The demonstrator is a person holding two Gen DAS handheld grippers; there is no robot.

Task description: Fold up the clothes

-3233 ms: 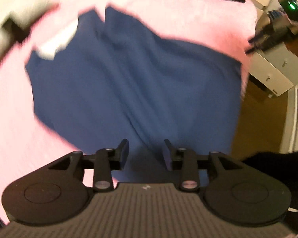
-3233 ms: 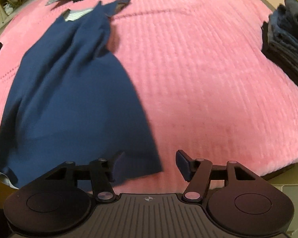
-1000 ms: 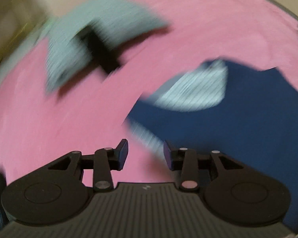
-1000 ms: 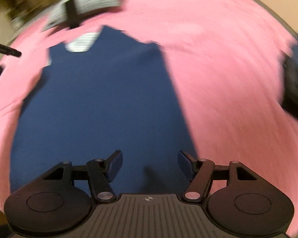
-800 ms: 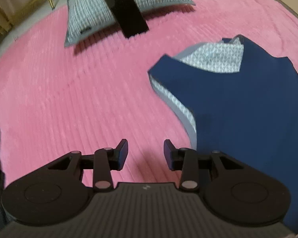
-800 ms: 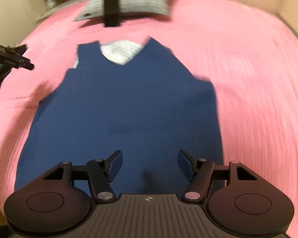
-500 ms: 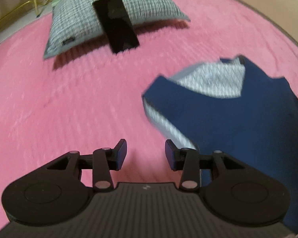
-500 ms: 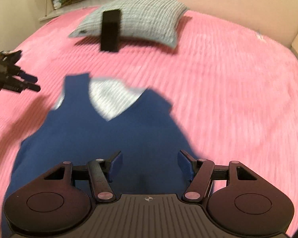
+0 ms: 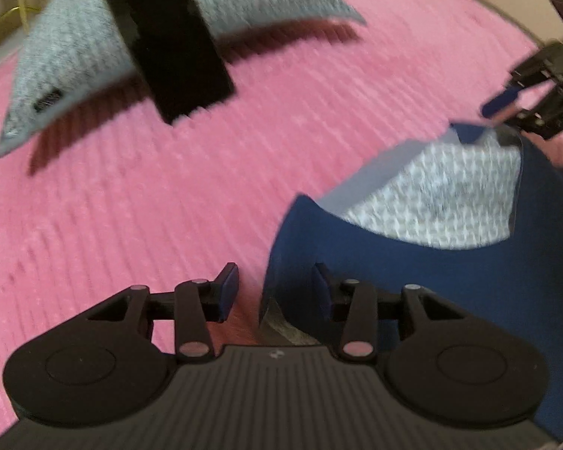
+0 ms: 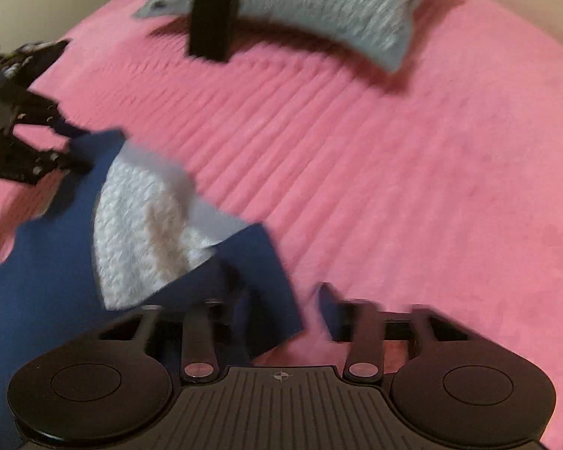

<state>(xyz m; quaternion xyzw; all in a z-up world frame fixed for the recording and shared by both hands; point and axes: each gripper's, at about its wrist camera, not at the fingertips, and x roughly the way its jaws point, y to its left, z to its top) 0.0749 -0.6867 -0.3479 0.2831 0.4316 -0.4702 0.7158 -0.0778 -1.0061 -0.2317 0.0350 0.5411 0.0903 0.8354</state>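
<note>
A navy sleeveless dress (image 9: 450,281) with a pale patterned lining (image 9: 450,195) lies on the pink bedspread (image 9: 150,195). My left gripper (image 9: 276,294) is open, and the dress's left shoulder strap lies between its fingers. My right gripper (image 10: 277,305) is open, and the right shoulder strap (image 10: 259,273) lies between its fingers. Each gripper also shows in the other's view: the right one at the far strap (image 9: 506,112), the left one at the left edge (image 10: 56,142). The dress (image 10: 37,300) runs back toward me.
A grey knit pillow (image 9: 75,48) lies at the head of the bed with a black phone-like slab (image 9: 169,37) leaning on it; both show in the right wrist view too, the pillow (image 10: 337,3) and the slab (image 10: 214,7). A beige wall rims the bed.
Both grippers have moved up the dress from its hem to the neckline. Each now has a shoulder strap between its open fingers. The pillow looms closer.
</note>
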